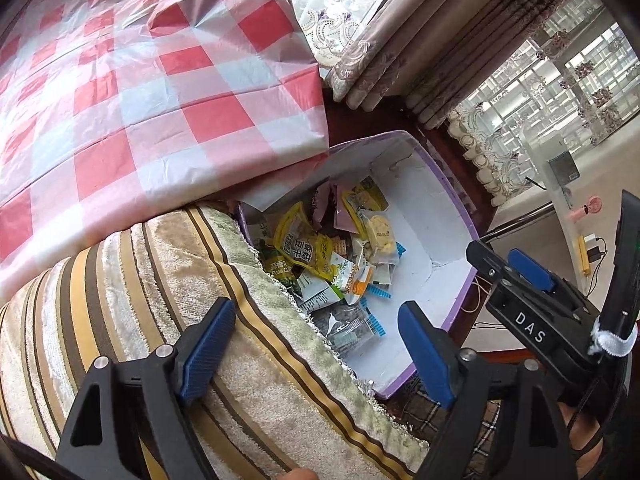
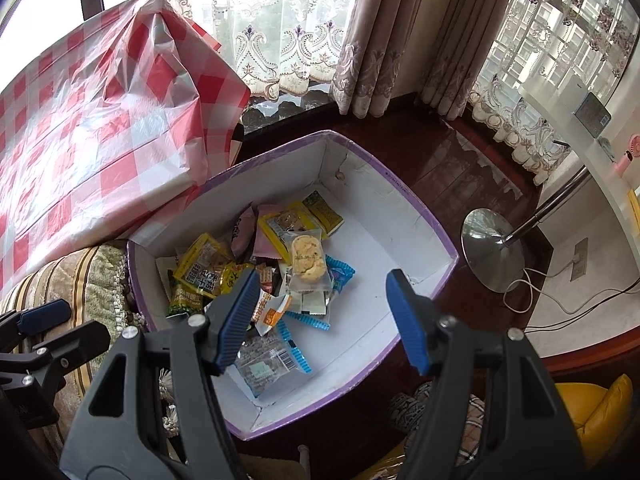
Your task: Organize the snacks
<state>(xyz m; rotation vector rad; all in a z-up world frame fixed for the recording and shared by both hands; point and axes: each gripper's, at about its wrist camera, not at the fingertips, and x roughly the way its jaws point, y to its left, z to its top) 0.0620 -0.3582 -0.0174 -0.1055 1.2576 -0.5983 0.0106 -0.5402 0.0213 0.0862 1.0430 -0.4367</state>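
Both grippers hang empty over the work: my right gripper (image 2: 320, 316), jaws spread wide at the bottom center of its view, holds nothing, and my left gripper (image 1: 316, 352), likewise spread, holds nothing either above the striped cushion (image 1: 160, 300) at lower left. Center frame sits the purple-rimmed box (image 2: 416, 208), white inside, standing on the dark wood floor (image 2: 460, 160). Snack packets (image 2: 256, 264) lie heaped against its left half; a clear-wrapped round cookie (image 2: 306, 258) rests on top of the pile, and a clear bag with blue-striped ends (image 2: 268, 360) lies nearest me. The box's right half shows bare bottom. At upper left, the red-and-white checked cloth (image 2: 80, 140) carries no packets that I can see. I judge the gathering largely done, every visible snack being in the box. What seems left is tidying the jumble, since the packets lie overlapped and unsorted, or fetching any snacks out of view.
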